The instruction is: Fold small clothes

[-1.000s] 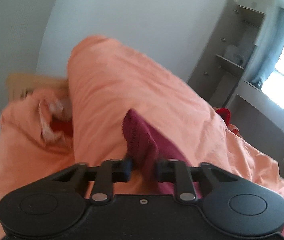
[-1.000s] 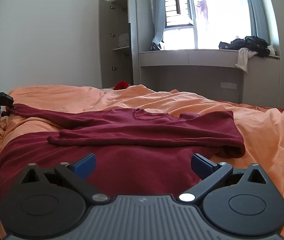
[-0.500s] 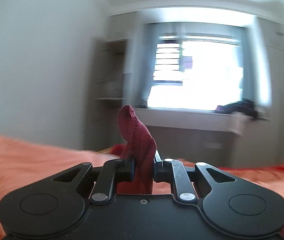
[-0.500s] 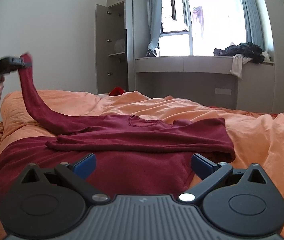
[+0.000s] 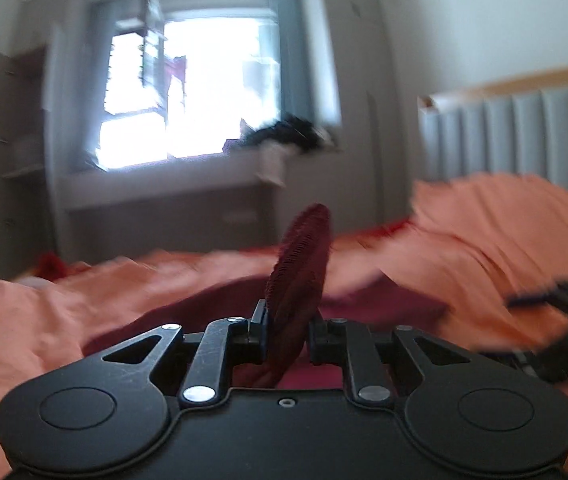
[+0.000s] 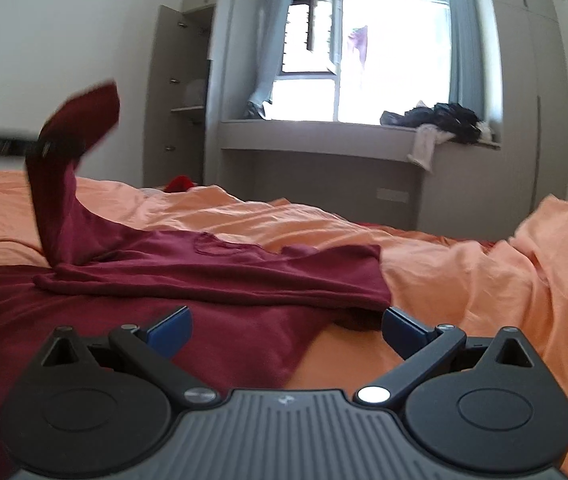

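Left-wrist view, read from left to right with the maroon sweater as the landmark: an open grey shelf unit [image 5: 16, 152] stands far left of it, a bright window [image 5: 188, 92] lies behind it, and a dark heap of clothes [image 5: 288, 136] sits on the sill above it. At centre, the left gripper [image 5: 286, 330] pinches the sweater's sleeve cuff [image 5: 302, 272], which stands upright between the narrowly set jaws and rises above them. The maroon sweater [image 5: 212, 304] spreads low behind the cuff on the orange bedsheet [image 5: 484, 224]; a grey padded headboard [image 5: 524, 136] stands to its right, and the blurred right gripper [image 5: 556, 340] shows at the right edge, beside the sweater. Right-wrist view, same order: the left gripper [image 6: 50, 146], blurred, holds the sleeve cuff [image 6: 84, 116] raised above the sweater's left side, the sleeve hanging steeply down to the body. The maroon sweater [image 6: 212, 276] lies flat on the orange bedsheet [image 6: 484, 280], neckline towards the window [image 6: 384, 60], one sleeve folded across its chest. The right gripper [image 6: 286, 330] hovers near the sweater's near hem with its blue-tipped jaws spread wide and nothing between them. The shelf unit [image 6: 184, 92] stands behind the sweater's left side; the clothes heap [image 6: 444, 120] rests on the sill behind its right side.
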A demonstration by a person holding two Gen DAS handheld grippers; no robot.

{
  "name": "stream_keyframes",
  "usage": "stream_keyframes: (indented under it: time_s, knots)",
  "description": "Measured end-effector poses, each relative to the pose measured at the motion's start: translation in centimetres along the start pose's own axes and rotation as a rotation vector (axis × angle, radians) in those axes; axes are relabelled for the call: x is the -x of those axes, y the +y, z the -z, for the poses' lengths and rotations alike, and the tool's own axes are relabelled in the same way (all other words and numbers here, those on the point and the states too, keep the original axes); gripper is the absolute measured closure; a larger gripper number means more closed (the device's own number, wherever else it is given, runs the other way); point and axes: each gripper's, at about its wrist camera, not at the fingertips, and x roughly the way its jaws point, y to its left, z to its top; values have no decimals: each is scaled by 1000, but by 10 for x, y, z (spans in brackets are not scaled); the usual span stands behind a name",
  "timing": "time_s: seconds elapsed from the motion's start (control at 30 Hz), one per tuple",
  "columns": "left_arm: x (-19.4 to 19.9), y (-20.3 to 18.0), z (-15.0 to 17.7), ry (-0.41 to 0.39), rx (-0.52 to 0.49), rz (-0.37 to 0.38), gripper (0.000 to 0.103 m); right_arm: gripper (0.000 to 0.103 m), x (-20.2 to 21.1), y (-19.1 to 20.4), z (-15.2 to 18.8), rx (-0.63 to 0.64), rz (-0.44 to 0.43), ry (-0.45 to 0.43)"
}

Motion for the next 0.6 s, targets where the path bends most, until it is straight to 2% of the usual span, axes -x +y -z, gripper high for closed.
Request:
stream_keyframes:
  time_s: [0.23,0.27,0.33,0.37,0.43,0.53,0.6]
  knots:
    - [-9,-11,43,150,-31,123,75,0,-7,-15,4,-19,51,16]
    - [-11,-15,46,163,-38,140,70,0,-9,-15,4,-22,54,17]
    - [-13,-14,48,191,-45,185,51,0,-11,-16,4,-23,55,18]
    - [-13,-14,49,198,-44,202,45,0,-12,-16,4,-23,53,18]
    - [-10,-12,50,206,-44,230,24,0,-14,-14,4,-21,48,14]
    - [3,-2,51,207,-19,256,17,0,-15,-10,3,-11,34,4]
    - [9,11,48,226,50,268,14,0,-14,-7,2,0,16,-9]
